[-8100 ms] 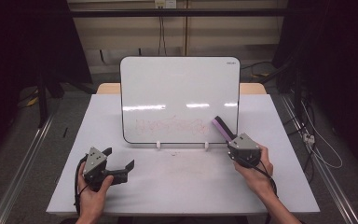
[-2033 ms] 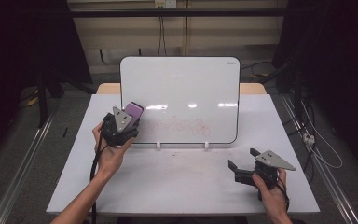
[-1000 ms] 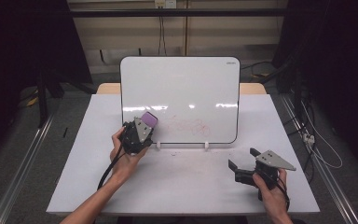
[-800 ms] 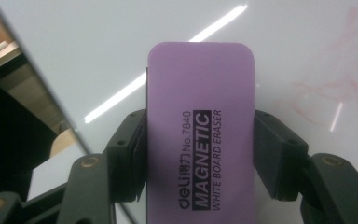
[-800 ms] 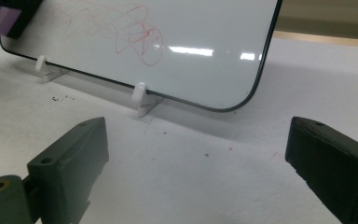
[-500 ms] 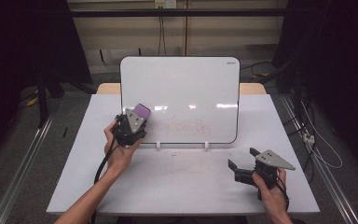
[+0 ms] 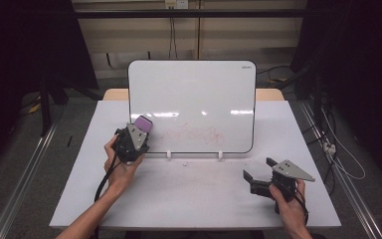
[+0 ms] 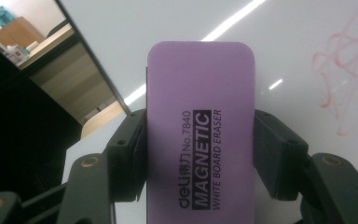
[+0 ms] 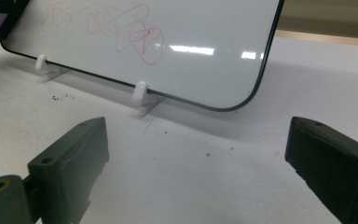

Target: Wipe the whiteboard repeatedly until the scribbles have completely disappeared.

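A whiteboard (image 7: 191, 89) stands upright on two white clips on the table, with a faint red scribble (image 7: 191, 133) low on its face. The scribble (image 9: 107, 25) looks sharper in the right gripper view. My left gripper (image 7: 138, 132) is shut on a purple magnetic eraser (image 8: 200, 135), held against the board's lower left corner, left of the scribble. The eraser (image 7: 143, 123) sticks up past the jaws. My right gripper (image 7: 258, 174) rests open on the table at the front right, apart from the board, nothing between its jaws.
The white table (image 7: 194, 199) has small red specks in front of the board. Two white clips (image 9: 142, 100) prop the board's lower edge. Dark curtains, cables and floor rails surround the table.
Over the last second my left gripper swept the eraser left along the board's lower edge, from near the scribble to the left corner. The right gripper stayed put.
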